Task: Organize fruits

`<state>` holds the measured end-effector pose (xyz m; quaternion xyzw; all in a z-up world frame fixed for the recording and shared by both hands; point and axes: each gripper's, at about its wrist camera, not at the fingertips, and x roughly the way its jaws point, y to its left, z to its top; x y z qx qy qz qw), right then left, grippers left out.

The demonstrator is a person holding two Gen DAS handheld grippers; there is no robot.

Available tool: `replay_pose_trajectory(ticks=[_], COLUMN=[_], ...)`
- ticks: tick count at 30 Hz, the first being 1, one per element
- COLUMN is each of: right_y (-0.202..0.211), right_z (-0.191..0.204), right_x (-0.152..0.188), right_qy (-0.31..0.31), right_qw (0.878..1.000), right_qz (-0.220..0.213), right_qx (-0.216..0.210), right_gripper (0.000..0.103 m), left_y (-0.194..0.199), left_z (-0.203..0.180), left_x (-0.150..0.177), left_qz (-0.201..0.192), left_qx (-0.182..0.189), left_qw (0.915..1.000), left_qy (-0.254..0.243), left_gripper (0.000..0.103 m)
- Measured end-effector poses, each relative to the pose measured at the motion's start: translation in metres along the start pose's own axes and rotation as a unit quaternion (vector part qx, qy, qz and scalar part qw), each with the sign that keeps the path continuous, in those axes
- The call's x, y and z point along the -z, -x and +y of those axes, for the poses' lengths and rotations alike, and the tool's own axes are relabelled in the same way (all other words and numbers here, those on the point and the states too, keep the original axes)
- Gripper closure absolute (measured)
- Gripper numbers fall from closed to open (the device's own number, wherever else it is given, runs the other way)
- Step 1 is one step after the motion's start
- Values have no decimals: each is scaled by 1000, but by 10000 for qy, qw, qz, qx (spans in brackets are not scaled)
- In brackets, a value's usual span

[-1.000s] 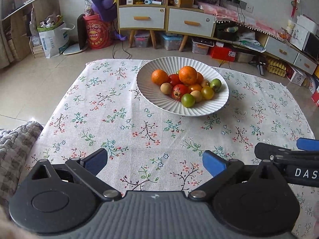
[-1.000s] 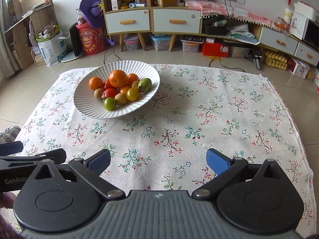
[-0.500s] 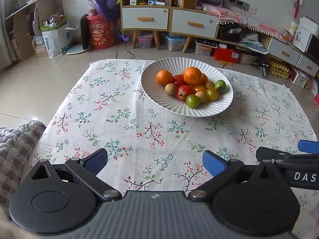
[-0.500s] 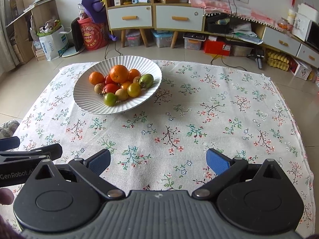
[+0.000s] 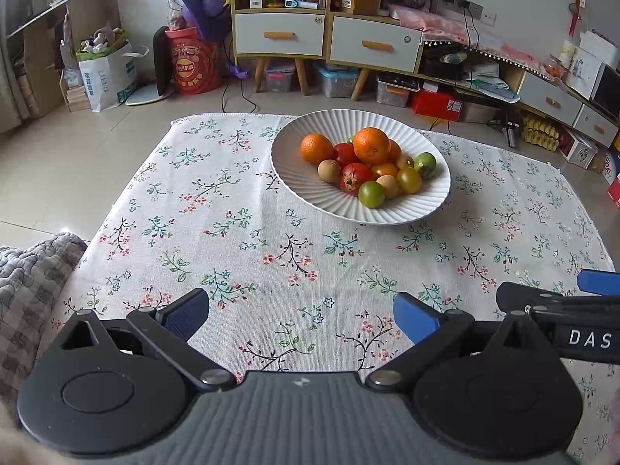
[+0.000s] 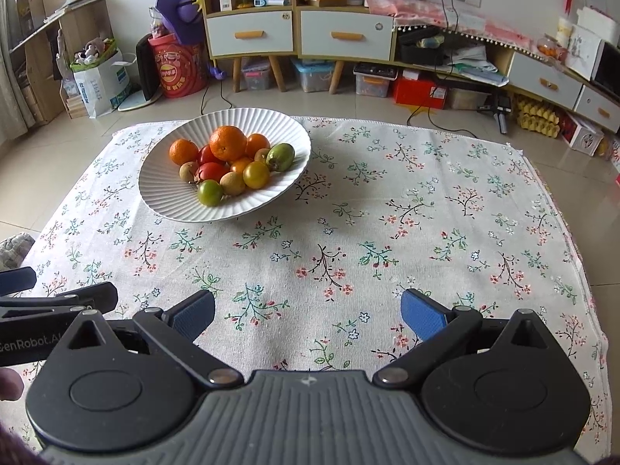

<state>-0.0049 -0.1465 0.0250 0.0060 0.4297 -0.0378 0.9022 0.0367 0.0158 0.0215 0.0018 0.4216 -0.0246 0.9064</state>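
The left tongs (image 5: 300,314) hang released over the near edge of the tabletop (image 5: 232,232), their blue fingertips (image 5: 186,314) spread wide with nothing between them. The right tongs (image 6: 308,316) sit just beside them, to their right, equally released and empty, also above the flowered cloth (image 6: 387,232) that covers the tabletop. Each pair shows at the edge of the other's view.

Ahead of both, well apart from the fingertips, stands a white ribbed bowl (image 6: 166,197): forward and slightly right of the left tongs, forward and left of the right tongs. All the fruit lies piled inside it. A green fruit (image 6: 210,192) sits nearest, with a yellow one (image 6: 256,174) and a red one (image 6: 212,171) just behind, touching. A large orange (image 6: 228,142) tops the heap, a smaller orange (image 6: 183,151) to its left, and an oval green fruit (image 6: 280,157) rests at the right side of the pile.

Beyond the tabletop, across the tiled floor, stands a cabinet (image 5: 325,35) with two drawers.
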Motion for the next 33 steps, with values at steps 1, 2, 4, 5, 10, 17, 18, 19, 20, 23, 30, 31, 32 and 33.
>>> replay_pose_trajectory(ticks=[1,2,4,5,10,17,18,19,20,23,30,31,32,33], right_y=[0,0,0,0,-1,-1,-1,-1,-1,-1,-2,-2,-2,-2], right_z=[0,0,0,0,0,1,1,1,1,1,2,2,2,2], right_x=[0,0,0,0,0,0,0,0,0,1,0,1,1,1], right_qy=[2,3,3,4,7,20,21,23,23,31,39,39,37,35], right_qw=[10000,10000,10000,10000,10000,10000,10000,10000,10000,10000,10000,10000,10000,10000], right_qz=[-4,-11,-19,-21,-5,-1,1,0,-2,-9,-10,-11,-10,-4], right_qx=[0,-1,-1,-1,6,8,8,8,9,11,15,15,15,19], right_gripper=[1,1,1,1,1,1,1,1,1,1,1,1,1,1], left_y=[0,0,0,0,0,0,0,-1,0,-1,-1,-1,-1,-2], left_z=[0,0,0,0,1,0,0,0,0,0,0,0,-1,-1], left_x=[0,0,0,0,1,2,2,2,3,3,3,3,4,4], left_qz=[1,3,3,6,7,23,26,28,29,34,42,40,37,43], left_qx=[1,2,3,4,8,14,25,35,34,38,29,23,18,23], left_qw=[10000,10000,10000,10000,10000,10000,10000,10000,10000,10000,10000,10000,10000,10000], left_qy=[-2,-4,-2,-2,-16,-24,-25,-23,-22,-24,-31,-35,-43,-65], left_gripper=[4,4,4,4,4,4,4,4,4,4,4,4,4,4])
